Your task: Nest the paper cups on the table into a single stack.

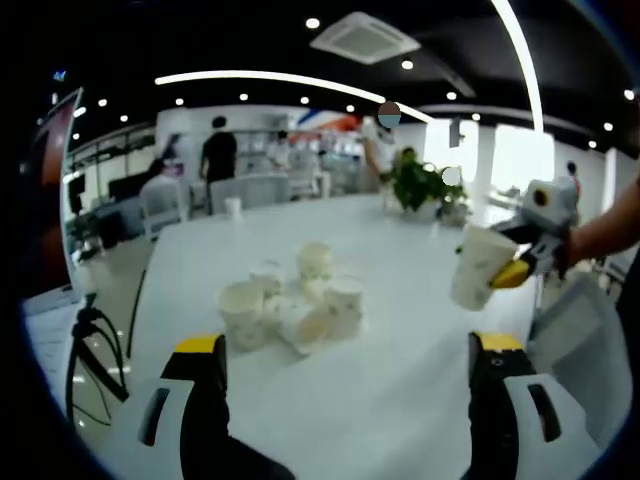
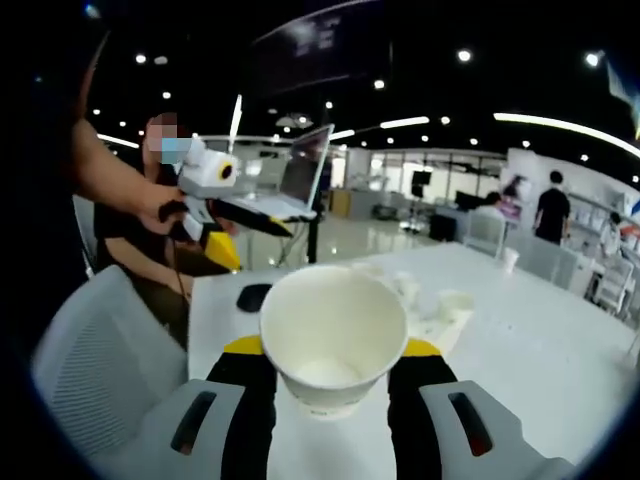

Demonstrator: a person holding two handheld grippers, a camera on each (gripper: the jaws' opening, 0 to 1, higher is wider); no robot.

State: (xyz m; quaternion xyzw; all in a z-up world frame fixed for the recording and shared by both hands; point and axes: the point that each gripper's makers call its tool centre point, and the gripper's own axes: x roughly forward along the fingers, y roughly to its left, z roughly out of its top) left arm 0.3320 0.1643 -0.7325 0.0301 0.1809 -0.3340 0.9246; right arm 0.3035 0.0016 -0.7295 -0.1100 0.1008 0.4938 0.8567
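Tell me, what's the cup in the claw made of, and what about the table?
The cup in the right claw looks like paper: matte off-white, thin wall, rolled rim. The table looks like a smooth, white, slightly glossy top, maybe laminate; lights glare softly on it, so I can't be sure.

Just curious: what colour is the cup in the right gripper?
White: the cup shows best in the right gripper view, held in the right gripper.

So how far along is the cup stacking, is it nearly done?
Barely begun. No stack shows yet: the loose cups sit clustered on the table, one on its side. In hand: the right gripper holds one paper cup in the air. The left gripper is open and empty. The rest still need nesting.
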